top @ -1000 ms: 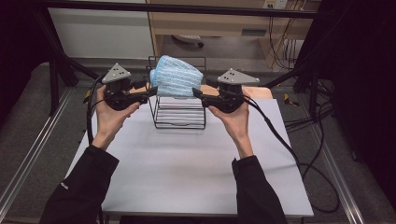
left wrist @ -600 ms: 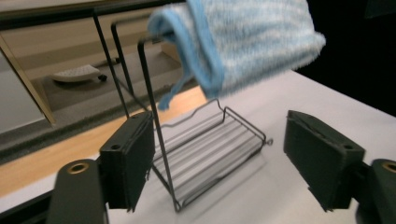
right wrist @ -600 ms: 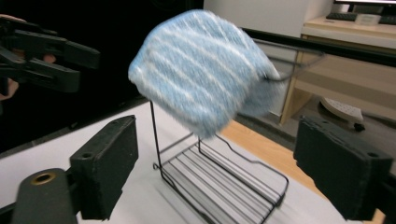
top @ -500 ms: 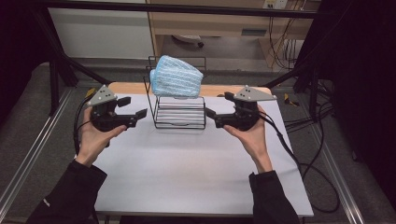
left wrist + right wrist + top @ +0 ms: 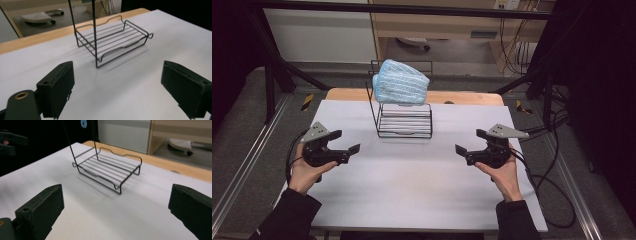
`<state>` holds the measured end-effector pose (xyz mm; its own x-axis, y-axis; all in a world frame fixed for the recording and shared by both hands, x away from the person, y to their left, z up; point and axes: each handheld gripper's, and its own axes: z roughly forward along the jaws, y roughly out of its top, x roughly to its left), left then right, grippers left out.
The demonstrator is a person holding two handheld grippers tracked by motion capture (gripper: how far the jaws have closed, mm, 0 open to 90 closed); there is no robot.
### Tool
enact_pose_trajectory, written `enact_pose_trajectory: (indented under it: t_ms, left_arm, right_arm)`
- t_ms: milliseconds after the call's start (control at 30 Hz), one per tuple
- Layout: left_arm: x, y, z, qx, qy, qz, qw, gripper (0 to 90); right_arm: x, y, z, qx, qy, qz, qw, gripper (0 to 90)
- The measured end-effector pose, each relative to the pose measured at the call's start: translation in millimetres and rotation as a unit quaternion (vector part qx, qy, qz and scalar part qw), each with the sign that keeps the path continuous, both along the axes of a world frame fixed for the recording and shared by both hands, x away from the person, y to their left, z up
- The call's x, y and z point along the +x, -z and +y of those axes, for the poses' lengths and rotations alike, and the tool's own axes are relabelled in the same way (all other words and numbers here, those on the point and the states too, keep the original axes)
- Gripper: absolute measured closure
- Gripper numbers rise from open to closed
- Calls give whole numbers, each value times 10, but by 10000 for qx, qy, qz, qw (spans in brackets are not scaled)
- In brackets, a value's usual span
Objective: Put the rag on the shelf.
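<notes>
A folded light-blue cloth [image 5: 401, 82] rests on top of a black wire rack [image 5: 404, 122] at the back middle of the white table [image 5: 412, 190]. My left gripper [image 5: 348, 141] hovers over the table left of the rack, open, with nothing between its jaws. My right gripper [image 5: 468, 141] is held to the right of the rack, also open with nothing in it. In the left gripper view the left gripper [image 5: 120, 92] frames the rack's lower shelf [image 5: 112, 40]. The right gripper [image 5: 115, 212] faces the same shelf [image 5: 107, 168] from the other side.
A wooden strip [image 5: 462, 97] runs along the table's far edge. Cables [image 5: 552, 165] trail off the right side. A chair base [image 5: 40, 16] stands on the floor beyond. The left gripper [image 5: 10, 142] shows at the upper left of the right gripper view.
Both grippers have let go of the cloth, drawn back from the rack toward the person and spread apart. The cloth stays on top of the rack.
</notes>
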<state>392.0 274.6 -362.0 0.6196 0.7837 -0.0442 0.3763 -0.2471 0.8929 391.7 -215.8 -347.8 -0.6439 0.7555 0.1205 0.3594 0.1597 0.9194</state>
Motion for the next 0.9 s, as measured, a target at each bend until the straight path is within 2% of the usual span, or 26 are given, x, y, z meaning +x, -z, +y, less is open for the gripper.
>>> enact_pose_trajectory:
  t_ms: [100,267,333,400,500,667,733,800,900]
  left_arm:
    - [-48,137,27,43,15,119,9999,118]
    - [-131,332,93,30,28,177,9998,120]
    - [-157,402,133,88,20,207,9997,120]
    - [-169,454,165,187,15,224,9996,119]
    - [-181,512,186,205,20,248,9995,121]
    - [-183,652,155,325,107,359,9988,120]
    - [-186,704,156,412,154,407,9982,119]
    - [-190,744,162,406,151,469,9980,120]
    - [-194,763,179,378,120,479,9981,120]
  right_arm:
    - [-51,148,-72,-78,-45,134,9999,5]
    - [-130,353,-188,-104,-119,289,9995,5]
    - [-156,429,-244,-125,-106,326,9993,5]
    - [-181,502,-306,-112,-91,372,9992,5]
    - [-219,615,-391,-90,-79,462,9989,5]
    - [-267,805,-490,-102,-17,678,9976,6]
    - [-291,861,-509,-145,-28,767,9969,6]
    - [-306,892,-522,-231,-25,787,9966,6]
    - [-314,908,-532,-204,-23,805,9965,6]
